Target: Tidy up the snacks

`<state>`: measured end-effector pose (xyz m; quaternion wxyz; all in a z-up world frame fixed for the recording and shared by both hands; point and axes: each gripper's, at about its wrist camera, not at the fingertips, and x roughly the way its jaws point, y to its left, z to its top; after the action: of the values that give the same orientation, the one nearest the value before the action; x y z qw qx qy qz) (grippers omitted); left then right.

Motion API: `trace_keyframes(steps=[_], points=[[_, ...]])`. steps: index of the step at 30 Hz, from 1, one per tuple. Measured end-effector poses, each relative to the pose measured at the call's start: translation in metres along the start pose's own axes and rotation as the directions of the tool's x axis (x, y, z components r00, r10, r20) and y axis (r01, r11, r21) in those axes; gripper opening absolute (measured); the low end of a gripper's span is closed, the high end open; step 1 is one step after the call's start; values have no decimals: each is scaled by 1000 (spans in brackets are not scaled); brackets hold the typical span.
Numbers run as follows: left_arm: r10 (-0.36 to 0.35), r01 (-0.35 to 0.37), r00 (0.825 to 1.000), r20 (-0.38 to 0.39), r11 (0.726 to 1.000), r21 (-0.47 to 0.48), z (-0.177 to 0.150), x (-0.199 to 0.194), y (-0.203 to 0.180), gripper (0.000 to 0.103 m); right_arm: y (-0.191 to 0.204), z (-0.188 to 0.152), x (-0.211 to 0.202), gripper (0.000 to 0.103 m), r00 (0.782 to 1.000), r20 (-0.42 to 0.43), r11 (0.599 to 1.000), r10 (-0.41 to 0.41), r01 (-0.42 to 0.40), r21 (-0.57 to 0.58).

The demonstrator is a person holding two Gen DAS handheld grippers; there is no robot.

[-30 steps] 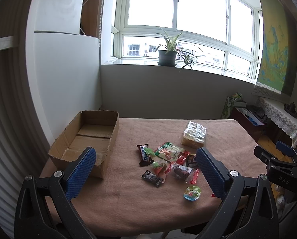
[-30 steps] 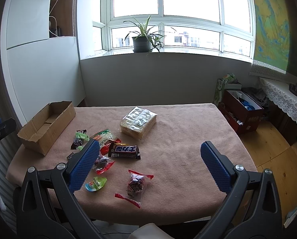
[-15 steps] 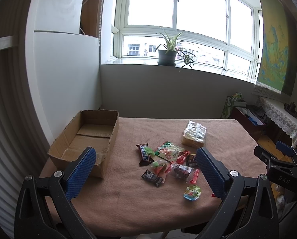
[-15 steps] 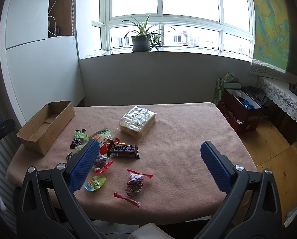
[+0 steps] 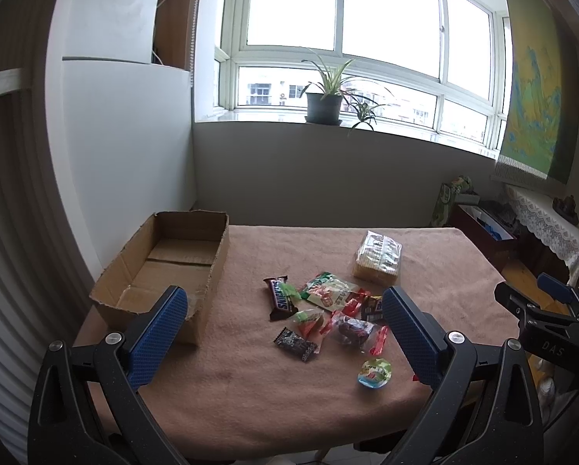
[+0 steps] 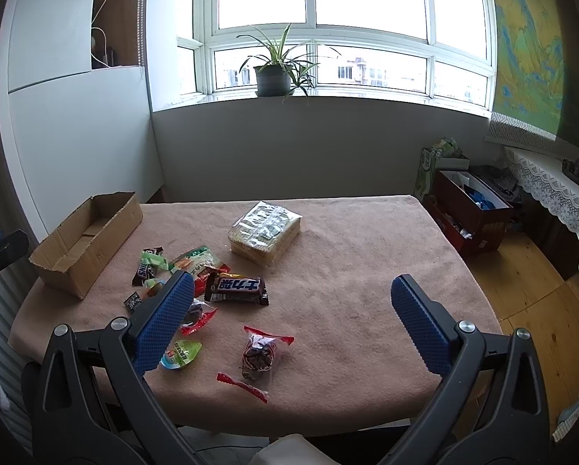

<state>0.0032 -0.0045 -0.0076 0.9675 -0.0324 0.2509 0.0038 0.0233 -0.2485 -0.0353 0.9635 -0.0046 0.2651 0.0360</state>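
Observation:
Several wrapped snacks lie in a loose pile on the pink tablecloth (image 5: 250, 387): a Snickers bar (image 5: 280, 297), a green-and-red packet (image 5: 326, 290), a jelly cup (image 5: 374, 372) and a clear cracker pack (image 5: 377, 257). An open cardboard box (image 5: 165, 267), empty, stands at the table's left. My left gripper (image 5: 285, 333) is open and empty above the near edge. My right gripper (image 6: 293, 321) is open and empty too, above a red-ended sweet (image 6: 259, 352), with a brown bar (image 6: 235, 288) and the cracker pack (image 6: 266, 230) beyond.
A white wall panel (image 5: 126, 147) stands left of the box. A potted plant (image 5: 324, 100) sits on the windowsill. Boxes and a lace-covered shelf (image 6: 553, 193) are on the wooden floor to the right of the table.
The right wrist view has shifted slightly, so the snacks sit a little further left. The left gripper has hardly moved. No snack has moved.

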Motion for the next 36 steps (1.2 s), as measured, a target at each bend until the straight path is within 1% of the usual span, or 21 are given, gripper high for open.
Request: trace_keyframes(steps=[5, 12, 17, 18, 19, 21, 23, 26, 27, 28, 29, 32, 33, 36], points=[[-3, 3, 1000, -18, 1000, 2, -3, 6, 1, 100, -7, -5, 5, 103, 1000, -24, 1000, -7, 7, 3], [-15, 15, 997, -74, 1000, -3, -16, 21, 6, 100, -22, -21, 13, 103, 997, -71, 999, -23, 25, 22], [-40, 41, 991, -130, 999, 5, -31, 33, 4, 98, -24, -36, 23, 103, 992, -129, 1000, 1, 2, 24], [-44, 46, 989, -141, 999, 7, -34, 36, 4, 98, -23, -38, 25, 102, 990, -140, 1000, 10, -7, 24], [-51, 53, 987, -151, 999, 10, -37, 38, 2, 97, -22, -41, 28, 97, 988, -152, 999, 24, -20, 25], [-69, 73, 983, -172, 997, 19, -43, 42, -2, 94, -21, -45, 34, 93, 982, -181, 998, 60, -54, 37], [-88, 94, 976, -197, 995, 22, -50, 47, -7, 93, -17, -48, 39, 92, 976, -200, 996, 86, -79, 44], [-122, 130, 963, -238, 991, 18, -59, 55, -14, 88, -11, -52, 47, 90, 967, -224, 993, 119, -112, 45], [-134, 144, 958, -252, 989, 21, -63, 57, -16, 87, -9, -54, 49, 86, 963, -234, 991, 133, -126, 48], [-150, 162, 953, -264, 987, 23, -65, 60, -20, 85, -7, -55, 52, 83, 958, -246, 989, 149, -141, 53], [-169, 182, 946, -278, 983, 24, -68, 62, -24, 82, -6, -57, 55, 81, 952, -258, 986, 164, -154, 60], [-217, 235, 923, -317, 972, 19, -75, 70, -33, 77, -5, -60, 66, 80, 939, -285, 981, 194, -176, 85], [-229, 248, 917, -327, 969, 17, -77, 73, -36, 74, -5, -62, 69, 79, 933, -294, 978, 205, -185, 96], [-256, 276, 899, -355, 961, 6, -81, 83, -43, 68, -6, -64, 78, 72, 920, -315, 971, 235, -205, 124]])
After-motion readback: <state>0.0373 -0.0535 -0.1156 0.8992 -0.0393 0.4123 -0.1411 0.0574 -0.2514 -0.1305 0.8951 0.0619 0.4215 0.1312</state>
